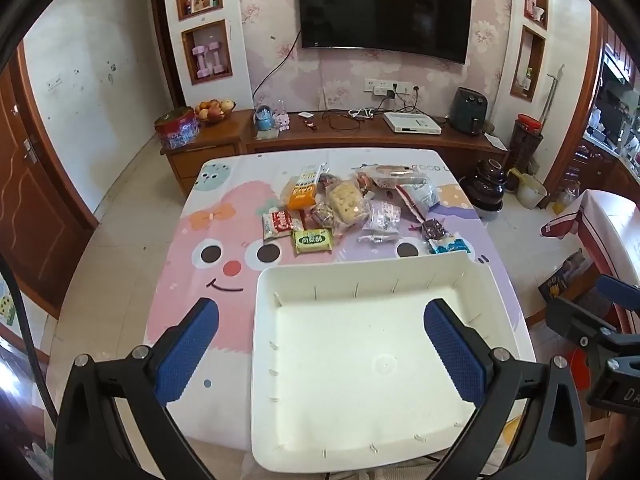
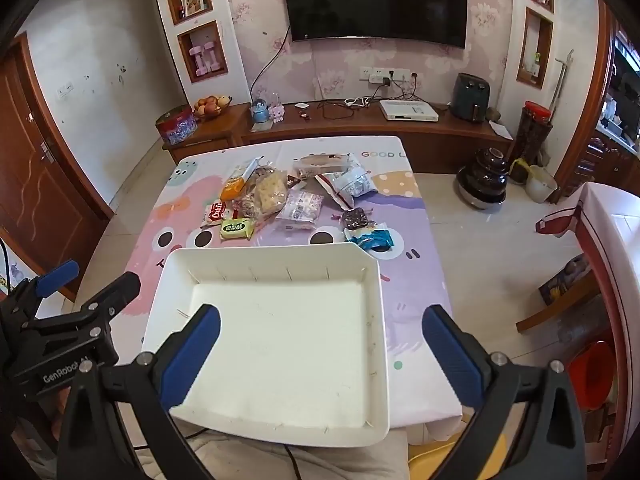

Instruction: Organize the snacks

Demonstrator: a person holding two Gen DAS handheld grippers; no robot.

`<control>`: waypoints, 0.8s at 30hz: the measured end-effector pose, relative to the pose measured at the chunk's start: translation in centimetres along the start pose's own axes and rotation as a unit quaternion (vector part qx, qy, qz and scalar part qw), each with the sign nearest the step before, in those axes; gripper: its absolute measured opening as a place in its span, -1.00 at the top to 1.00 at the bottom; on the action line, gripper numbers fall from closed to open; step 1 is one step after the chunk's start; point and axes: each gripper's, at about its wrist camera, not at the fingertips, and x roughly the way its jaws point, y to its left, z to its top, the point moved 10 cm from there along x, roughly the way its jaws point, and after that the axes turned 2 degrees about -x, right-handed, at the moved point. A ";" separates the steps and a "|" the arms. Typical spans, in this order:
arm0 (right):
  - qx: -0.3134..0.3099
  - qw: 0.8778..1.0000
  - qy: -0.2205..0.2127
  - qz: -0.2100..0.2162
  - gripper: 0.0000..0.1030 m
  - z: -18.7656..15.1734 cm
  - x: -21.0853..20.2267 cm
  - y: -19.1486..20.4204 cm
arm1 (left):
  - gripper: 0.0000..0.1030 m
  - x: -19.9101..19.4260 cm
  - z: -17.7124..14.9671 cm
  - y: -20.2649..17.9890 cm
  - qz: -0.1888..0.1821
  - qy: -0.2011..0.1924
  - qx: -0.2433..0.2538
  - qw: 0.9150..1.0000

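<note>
A pile of snack packets [image 1: 348,208] lies at the far half of the table, with a green packet [image 1: 313,241], an orange box [image 1: 302,196] and a blue packet [image 1: 447,245] among them. It shows in the right wrist view too [image 2: 280,196]. An empty white tray [image 1: 264,360] [image 2: 380,320] sits at the near edge. My left gripper [image 1: 322,354] is open and empty above the tray's near left part. My right gripper [image 2: 320,356] is open and empty above the tray's near right part.
The table has a cartoon cloth [image 1: 192,280]. A wooden TV cabinet [image 1: 360,140] stands behind it, a dark pot [image 1: 490,188] on the floor to the right, a door [image 1: 28,208] to the left, and a covered table [image 2: 616,232] to the right.
</note>
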 end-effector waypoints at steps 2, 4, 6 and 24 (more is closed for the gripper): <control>0.000 1.000 -0.001 0.001 -0.97 0.3 0.2 -0.1 | -0.97 -0.1 0.4 -0.1 0.001 -0.007 0.001 1.000; 0.001 1.000 0.003 0.004 -0.97 0.5 0.2 -0.2 | -0.97 -0.1 0.8 -0.1 0.000 -0.008 0.001 1.000; -0.002 1.000 0.008 0.008 -0.97 0.6 0.5 0.1 | -0.97 0.0 1.2 0.1 -0.003 -0.007 0.000 1.000; -0.016 1.000 0.008 0.009 -0.93 1.0 2.2 1.2 | -0.93 1.2 1.0 0.2 -0.022 0.008 -0.005 1.000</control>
